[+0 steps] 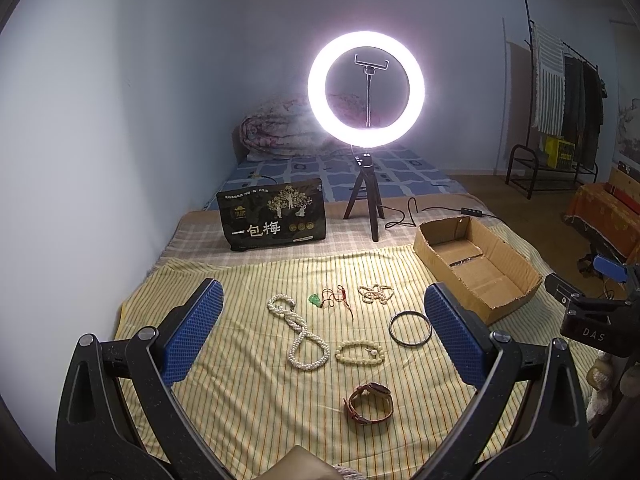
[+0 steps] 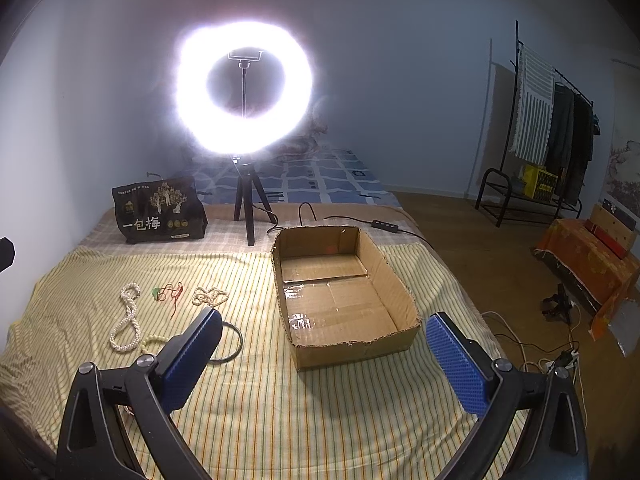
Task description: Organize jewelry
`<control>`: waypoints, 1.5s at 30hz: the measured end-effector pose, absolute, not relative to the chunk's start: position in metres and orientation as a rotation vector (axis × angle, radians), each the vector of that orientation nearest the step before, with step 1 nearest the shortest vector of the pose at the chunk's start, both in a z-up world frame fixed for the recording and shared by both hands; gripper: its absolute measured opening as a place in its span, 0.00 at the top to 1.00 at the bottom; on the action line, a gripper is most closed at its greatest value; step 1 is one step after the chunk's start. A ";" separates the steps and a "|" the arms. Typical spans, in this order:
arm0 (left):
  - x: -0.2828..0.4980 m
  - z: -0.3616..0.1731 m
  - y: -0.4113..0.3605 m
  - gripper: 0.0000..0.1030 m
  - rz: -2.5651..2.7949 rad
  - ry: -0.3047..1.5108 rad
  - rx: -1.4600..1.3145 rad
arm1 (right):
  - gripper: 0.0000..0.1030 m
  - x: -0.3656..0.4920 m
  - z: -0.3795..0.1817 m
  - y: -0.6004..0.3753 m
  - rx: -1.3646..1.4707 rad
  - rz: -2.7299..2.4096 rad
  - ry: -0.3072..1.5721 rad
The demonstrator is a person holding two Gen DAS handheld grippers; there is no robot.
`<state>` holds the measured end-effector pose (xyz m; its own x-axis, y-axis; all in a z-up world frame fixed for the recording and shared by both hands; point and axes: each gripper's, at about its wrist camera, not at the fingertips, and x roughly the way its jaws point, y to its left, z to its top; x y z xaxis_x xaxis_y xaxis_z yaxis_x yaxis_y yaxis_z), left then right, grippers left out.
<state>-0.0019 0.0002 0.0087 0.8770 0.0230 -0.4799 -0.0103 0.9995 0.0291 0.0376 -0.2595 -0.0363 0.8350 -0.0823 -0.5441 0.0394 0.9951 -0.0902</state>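
Jewelry lies on a yellow striped cloth (image 1: 248,400): a long white pearl necklace (image 1: 298,334), a green pendant on red cord (image 1: 330,299), a small cream bead strand (image 1: 375,293), a black bangle (image 1: 411,328), a cream bead bracelet (image 1: 360,354) and a brown leather watch (image 1: 370,402). An open cardboard box (image 2: 340,292) stands empty at the right. My left gripper (image 1: 322,334) is open above the jewelry. My right gripper (image 2: 322,356) is open and empty in front of the box; its left finger hides part of the bangle (image 2: 234,340).
A lit ring light on a tripod (image 1: 363,88) stands behind the cloth, its cable (image 2: 384,227) running right. A black snack bag (image 1: 274,216) stands at the back left. A folded quilt (image 1: 276,128) lies on the bed. A clothes rack (image 2: 552,128) stands far right.
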 end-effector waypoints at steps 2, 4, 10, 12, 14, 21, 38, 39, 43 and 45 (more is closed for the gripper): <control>-0.002 0.009 0.000 0.01 0.018 0.500 0.025 | 0.00 0.038 -0.037 -0.259 -0.075 -0.064 0.581; -0.002 0.008 0.000 0.01 0.017 0.500 0.026 | 0.00 0.038 -0.037 -0.259 -0.076 -0.064 0.581; -0.003 0.008 0.001 0.01 0.018 0.498 0.025 | 0.00 0.038 -0.037 -0.260 -0.075 -0.066 0.581; -0.003 0.008 0.000 0.01 0.018 0.499 0.025 | 0.00 0.038 -0.037 -0.260 -0.072 -0.066 0.582; -0.003 0.008 0.000 0.01 0.018 0.499 0.024 | 0.00 0.038 -0.037 -0.260 -0.072 -0.066 0.582; -0.003 0.008 0.000 0.01 0.015 0.500 0.025 | 0.00 0.038 -0.037 -0.261 -0.073 -0.065 0.582; -0.005 0.004 -0.004 0.01 0.011 0.507 0.025 | 0.00 0.041 -0.039 -0.258 -0.074 -0.058 0.604; -0.005 0.003 -0.004 0.01 0.012 0.508 0.025 | 0.00 0.042 -0.040 -0.257 -0.075 -0.057 0.606; -0.004 0.002 -0.003 0.01 0.012 0.512 0.024 | 0.00 0.044 -0.040 -0.255 -0.079 -0.055 0.613; -0.003 0.000 -0.003 0.01 0.012 0.517 0.023 | 0.00 0.044 -0.041 -0.255 -0.080 -0.053 0.616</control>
